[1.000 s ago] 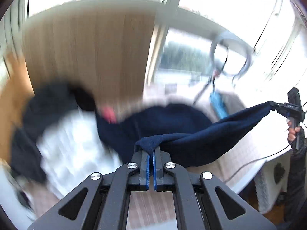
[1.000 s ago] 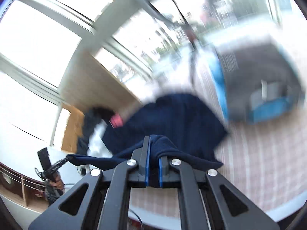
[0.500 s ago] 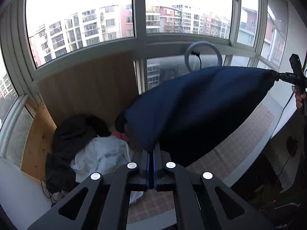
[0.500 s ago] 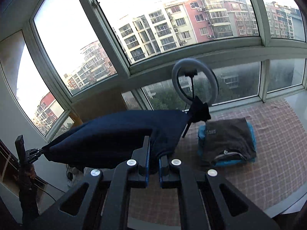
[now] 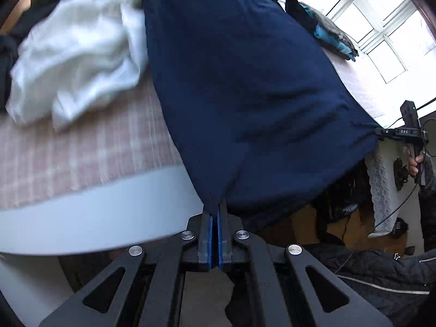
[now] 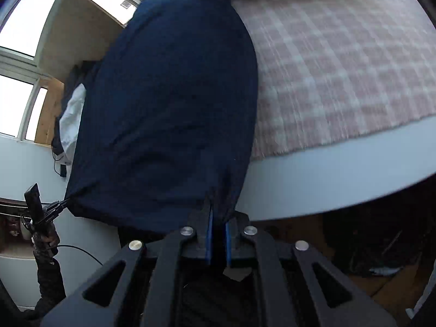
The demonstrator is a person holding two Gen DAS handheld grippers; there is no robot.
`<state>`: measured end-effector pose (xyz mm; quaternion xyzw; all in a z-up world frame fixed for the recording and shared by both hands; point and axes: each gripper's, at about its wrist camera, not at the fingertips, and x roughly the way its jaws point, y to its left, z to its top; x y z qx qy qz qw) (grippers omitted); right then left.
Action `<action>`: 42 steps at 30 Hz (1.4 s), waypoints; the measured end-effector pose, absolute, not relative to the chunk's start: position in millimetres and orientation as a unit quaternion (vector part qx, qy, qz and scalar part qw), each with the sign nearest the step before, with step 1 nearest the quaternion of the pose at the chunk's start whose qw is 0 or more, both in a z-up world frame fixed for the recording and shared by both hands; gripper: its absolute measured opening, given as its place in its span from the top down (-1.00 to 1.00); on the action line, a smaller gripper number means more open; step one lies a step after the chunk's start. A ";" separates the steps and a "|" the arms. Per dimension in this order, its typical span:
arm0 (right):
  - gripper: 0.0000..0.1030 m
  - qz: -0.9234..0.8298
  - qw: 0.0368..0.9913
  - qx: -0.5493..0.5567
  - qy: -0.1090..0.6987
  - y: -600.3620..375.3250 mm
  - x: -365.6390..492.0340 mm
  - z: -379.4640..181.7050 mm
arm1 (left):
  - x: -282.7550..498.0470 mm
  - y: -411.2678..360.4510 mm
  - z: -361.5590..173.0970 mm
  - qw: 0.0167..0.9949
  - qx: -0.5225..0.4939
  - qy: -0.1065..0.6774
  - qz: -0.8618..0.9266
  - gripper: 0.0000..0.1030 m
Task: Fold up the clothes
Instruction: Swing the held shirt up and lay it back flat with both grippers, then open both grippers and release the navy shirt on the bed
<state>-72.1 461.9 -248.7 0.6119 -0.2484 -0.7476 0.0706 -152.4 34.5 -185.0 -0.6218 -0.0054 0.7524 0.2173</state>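
Observation:
A navy blue garment [image 5: 245,87] is stretched out over the round table [image 5: 90,218], its near edge hanging past the table's rim. My left gripper [image 5: 214,212] is shut on one near corner of it. My right gripper [image 6: 217,218] is shut on the other near corner, the cloth bunched between its blue pads. In the left wrist view the right gripper [image 5: 381,131] shows at the far right, pulling the hem taut. In the right wrist view the navy garment [image 6: 169,103] fills the middle and the left gripper [image 6: 64,202] holds its lower left corner.
A pink checked cloth [image 6: 340,62] covers the table. A crumpled white garment [image 5: 76,51] and dark clothes lie at the left. A folded grey and blue stack [image 5: 332,38] sits at the far side by the windows. A white lace-draped stand [image 5: 384,188] is beyond the table's edge.
Both grippers have swung down from facing the windows to facing the table. The navy garment, held up billowing in the air half a second ago, now lies spread over the table.

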 end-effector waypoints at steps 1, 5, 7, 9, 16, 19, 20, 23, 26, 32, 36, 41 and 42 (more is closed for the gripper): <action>0.87 -0.747 0.060 0.618 -0.237 461.9 -68.9 -256.6 | -149.5 30.5 -191.8 0.213 -0.626 -0.016 0.750 0.97; 0.87 -0.744 0.044 0.622 -0.239 469.4 -62.6 -265.2 | -137.9 20.5 -198.9 0.216 -0.627 -0.044 0.747 0.97; 0.87 -0.747 0.045 0.621 -0.233 469.0 -62.4 -262.5 | -136.0 19.5 -199.2 0.219 -0.626 -0.052 0.747 0.97; 0.87 -0.751 0.044 0.620 -0.225 466.8 -62.9 -257.1 | -136.4 21.5 -200.0 0.218 -0.625 -0.049 0.748 0.97; 0.85 -0.744 0.028 0.642 -0.183 454.9 -70.6 -254.1 | -142.6 42.0 -205.7 0.225 -0.641 -0.016 0.733 0.95; 0.85 -0.741 0.025 0.648 -0.176 452.6 -72.7 -257.1 | -143.0 48.6 -210.1 0.226 -0.649 -0.005 0.726 0.94; 0.85 -0.740 0.026 0.650 -0.171 451.6 -72.9 -256.7 | -143.3 50.7 -211.2 0.225 -0.653 0.000 0.723 0.94; 0.82 -0.732 0.028 0.662 -0.160 447.7 -75.1 -255.9 | -140.2 50.7 -205.5 0.225 -0.657 0.013 0.719 0.88; 0.73 -0.731 0.028 0.663 -0.160 450.8 -71.8 -241.8 | -135.0 34.7 -184.7 0.213 -0.650 0.020 0.729 0.78; 0.40 -0.769 0.029 0.614 -0.177 462.1 -65.5 -174.9 | -178.0 -2.1 -122.4 0.163 -0.608 0.059 0.775 0.45; 0.35 -0.801 0.046 0.565 -0.192 440.0 -88.6 -123.2 | -253.7 -2.0 -87.4 0.126 -0.571 0.124 0.802 0.27; 0.12 -0.830 0.087 0.518 -0.189 377.3 -142.0 -64.2 | -374.2 26.2 -91.3 0.168 -0.574 0.107 0.795 0.08; 0.11 -0.833 0.095 0.511 -0.189 364.4 -154.9 -54.4 | -395.5 37.4 -102.5 0.167 -0.577 0.120 0.791 0.00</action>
